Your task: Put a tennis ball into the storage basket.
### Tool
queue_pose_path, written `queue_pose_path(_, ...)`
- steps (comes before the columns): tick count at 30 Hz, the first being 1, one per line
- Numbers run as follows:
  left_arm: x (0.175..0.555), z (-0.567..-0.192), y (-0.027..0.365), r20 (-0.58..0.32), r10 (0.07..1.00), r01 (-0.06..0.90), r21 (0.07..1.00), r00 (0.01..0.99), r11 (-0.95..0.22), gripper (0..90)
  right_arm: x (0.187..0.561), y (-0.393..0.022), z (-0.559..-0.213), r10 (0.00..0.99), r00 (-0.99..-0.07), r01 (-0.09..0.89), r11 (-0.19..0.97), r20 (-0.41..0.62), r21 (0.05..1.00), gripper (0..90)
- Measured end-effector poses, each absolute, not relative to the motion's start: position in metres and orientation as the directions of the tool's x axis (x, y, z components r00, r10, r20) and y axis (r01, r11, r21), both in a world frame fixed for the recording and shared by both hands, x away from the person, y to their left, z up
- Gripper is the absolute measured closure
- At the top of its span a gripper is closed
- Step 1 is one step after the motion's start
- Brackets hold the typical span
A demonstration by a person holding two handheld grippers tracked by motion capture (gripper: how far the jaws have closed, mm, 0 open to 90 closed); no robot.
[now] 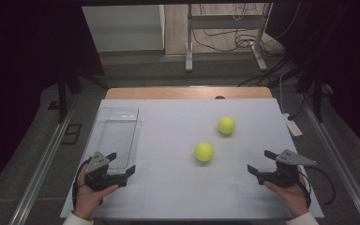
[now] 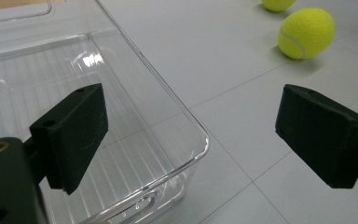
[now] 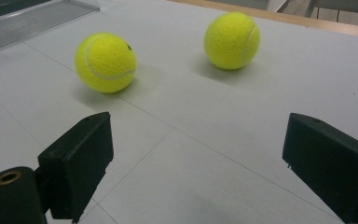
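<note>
- I'm holding the left tongs [image 1: 121, 162] wide apart and empty, hovering at the near end of the clear bin [image 1: 117, 133].
- I'm keeping the right tongs [image 1: 259, 161] spread and empty too.
- Near ball [image 1: 204, 152] is sitting mid-table, far ball [image 1: 226, 125] beyond it.
- They're looking light, fuzzy, springy; I'm planning to grip across the middle.

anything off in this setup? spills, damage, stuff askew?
Nothing stands out. The clear bin sits square on the table and is empty, the two tennis balls rest apart on the surface, and both the left gripper and right gripper are open, holding nothing.
</note>
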State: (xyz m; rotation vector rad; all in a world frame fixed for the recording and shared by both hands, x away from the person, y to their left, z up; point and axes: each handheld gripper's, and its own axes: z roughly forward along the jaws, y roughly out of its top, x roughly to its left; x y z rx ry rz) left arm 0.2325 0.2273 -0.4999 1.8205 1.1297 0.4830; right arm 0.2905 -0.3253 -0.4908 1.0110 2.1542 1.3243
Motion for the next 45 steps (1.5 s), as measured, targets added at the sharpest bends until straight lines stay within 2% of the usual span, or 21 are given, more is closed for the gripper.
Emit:
queue_pose_path(34,0.233,-0.498,0.221,-0.133,0.843,0.504,0.845,0.521,-0.178,11.4,0.291,-0.324,-0.493,0.752,-0.658,0.379,0.307,0.021,0.873,10.4)
queue_pose_path(45,0.235,-0.499,0.214,-0.145,0.845,0.528,0.83,0.515,-0.179,10.6,0.296,-0.323,-0.491,0.735,-0.676,0.368,0.283,0.046,0.886,11.1)
